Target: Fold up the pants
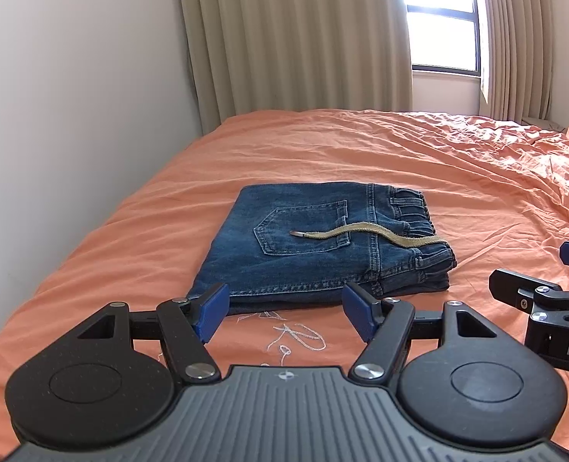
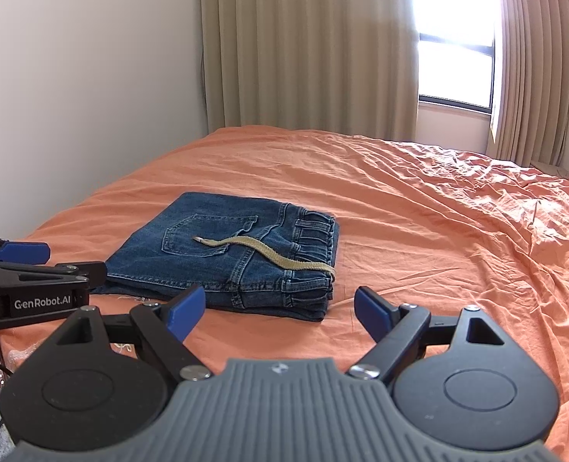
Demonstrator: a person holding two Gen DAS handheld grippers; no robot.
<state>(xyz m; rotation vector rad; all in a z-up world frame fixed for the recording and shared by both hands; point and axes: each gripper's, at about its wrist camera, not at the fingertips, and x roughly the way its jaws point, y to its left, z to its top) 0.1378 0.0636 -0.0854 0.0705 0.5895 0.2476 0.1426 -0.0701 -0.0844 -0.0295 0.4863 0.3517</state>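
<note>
Blue denim pants (image 1: 315,246) lie folded into a compact rectangle on the orange bed sheet (image 1: 399,154), back pocket up, elastic waistband to the right. A tan drawstring (image 1: 365,233) trails across the pocket. The pants also show in the right wrist view (image 2: 226,258), drawstring (image 2: 269,254) on top. My left gripper (image 1: 284,312) is open and empty, just in front of the pants' near edge. My right gripper (image 2: 278,313) is open and empty, near the pants' near right corner. Each gripper shows at the edge of the other's view.
A white wall (image 1: 72,96) runs along the bed's left side. Beige curtains (image 1: 296,38) and a bright window (image 1: 442,27) stand behind the bed. The sheet is rumpled at the right (image 2: 515,231). White embroidery (image 1: 296,337) marks the sheet.
</note>
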